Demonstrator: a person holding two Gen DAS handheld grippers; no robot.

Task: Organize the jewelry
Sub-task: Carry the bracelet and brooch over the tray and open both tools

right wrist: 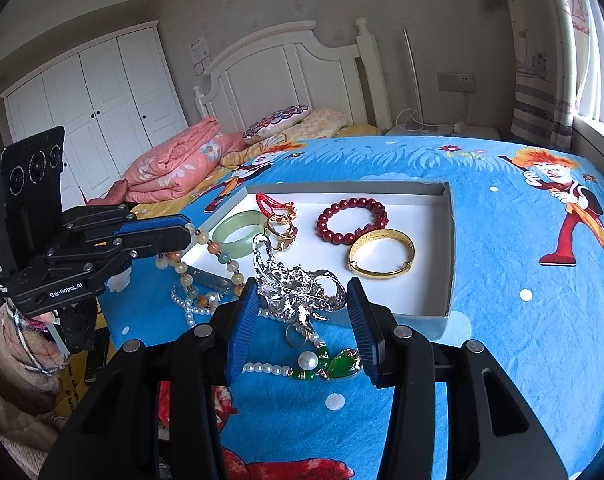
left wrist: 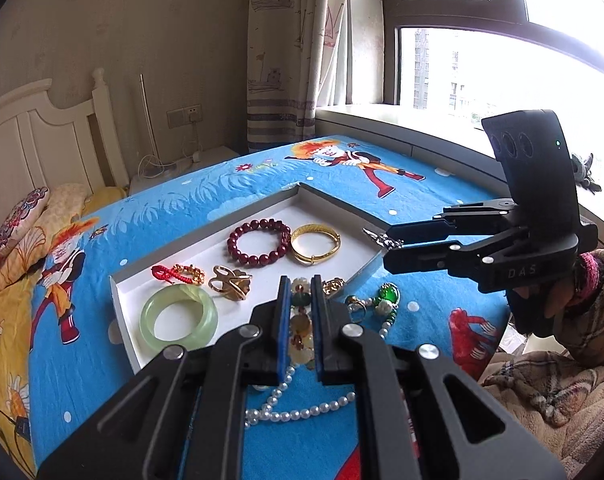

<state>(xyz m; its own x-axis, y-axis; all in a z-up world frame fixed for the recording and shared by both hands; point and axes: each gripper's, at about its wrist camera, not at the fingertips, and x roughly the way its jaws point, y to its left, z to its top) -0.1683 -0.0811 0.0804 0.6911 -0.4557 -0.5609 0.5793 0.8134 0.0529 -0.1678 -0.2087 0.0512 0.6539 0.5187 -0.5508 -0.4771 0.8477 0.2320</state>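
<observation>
Silver brooch [right wrist: 297, 288] clamped in right jaws near the tray rim [right wrist: 450, 256]; left jaws pinch a bead strand [right wrist: 217, 249].

Between the left gripper's [left wrist: 300, 292] fingers, the multicolour bead strand [left wrist: 299, 330] shows only in a narrow slit, its ends hidden behind the pads. The pearl necklace [left wrist: 297, 412] runs under that gripper's body. The silver brooch [left wrist: 384, 239] at the right gripper's [left wrist: 386, 246] tips looks tiny from the left wrist. The white tray's [right wrist: 450, 240] near wall is partly covered by the brooch in the right wrist view
</observation>
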